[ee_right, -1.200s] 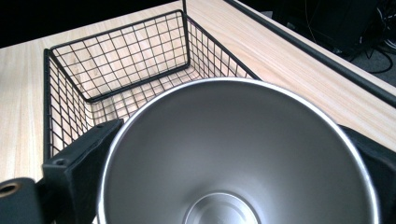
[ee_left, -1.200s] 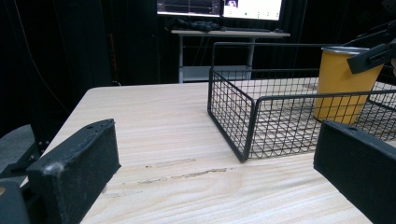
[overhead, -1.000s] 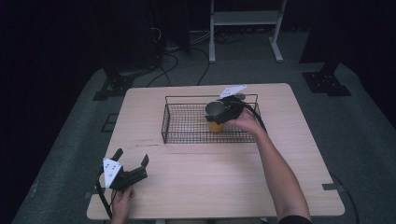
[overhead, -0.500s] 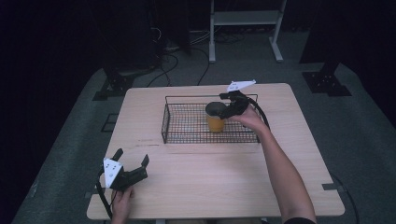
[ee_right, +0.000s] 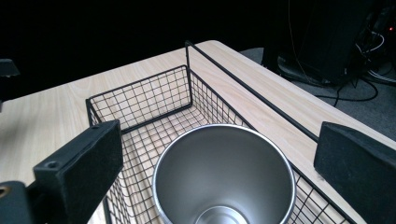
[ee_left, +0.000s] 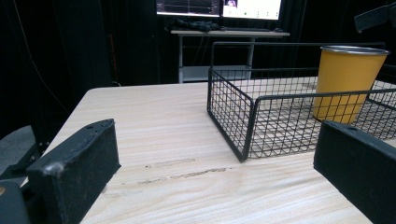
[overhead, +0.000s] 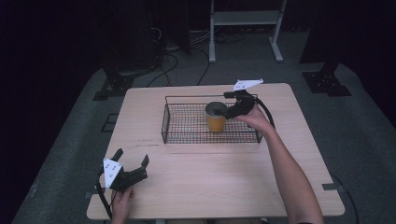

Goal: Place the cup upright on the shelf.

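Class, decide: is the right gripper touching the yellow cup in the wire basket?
Apart. The right gripper view shows the right gripper with jaws spread wide, a clear gap on both sides of the cup rim.

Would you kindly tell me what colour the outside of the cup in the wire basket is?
The cup is mustard yellow outside with a silvery metal rim, clearest in the left gripper view.

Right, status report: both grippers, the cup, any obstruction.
Right gripper open, jaws apart above the yellow cup. Cup upright inside the wire basket. Left gripper open, holding nothing, at the table's near-left corner. Nothing in the way.
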Available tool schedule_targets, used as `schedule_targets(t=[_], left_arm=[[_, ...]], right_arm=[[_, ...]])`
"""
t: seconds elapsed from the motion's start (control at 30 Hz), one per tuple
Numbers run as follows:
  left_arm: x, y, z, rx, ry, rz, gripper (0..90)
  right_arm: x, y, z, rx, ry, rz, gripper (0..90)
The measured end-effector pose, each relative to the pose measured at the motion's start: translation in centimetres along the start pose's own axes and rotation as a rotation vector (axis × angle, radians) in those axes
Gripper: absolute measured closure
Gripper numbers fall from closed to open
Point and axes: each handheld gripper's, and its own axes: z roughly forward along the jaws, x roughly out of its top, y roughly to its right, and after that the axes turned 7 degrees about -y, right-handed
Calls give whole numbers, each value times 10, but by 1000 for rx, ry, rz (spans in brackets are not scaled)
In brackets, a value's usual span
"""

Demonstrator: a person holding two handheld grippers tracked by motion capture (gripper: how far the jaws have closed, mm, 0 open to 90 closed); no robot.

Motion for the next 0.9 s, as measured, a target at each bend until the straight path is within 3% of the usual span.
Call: schedule_targets(t=[0.43, 0.8, 0.9], left_arm=[[0, 0, 0, 0, 0, 2, 0], [0, 1, 0, 1, -1, 6, 0], [0, 1, 0, 1, -1, 6, 0]], right_arm=[[0, -3, -21, 9, -1, -6, 10], [-12, -3, -37, 2, -3, 5, 10], [-14, -5, -42, 0, 17, 4, 11]])
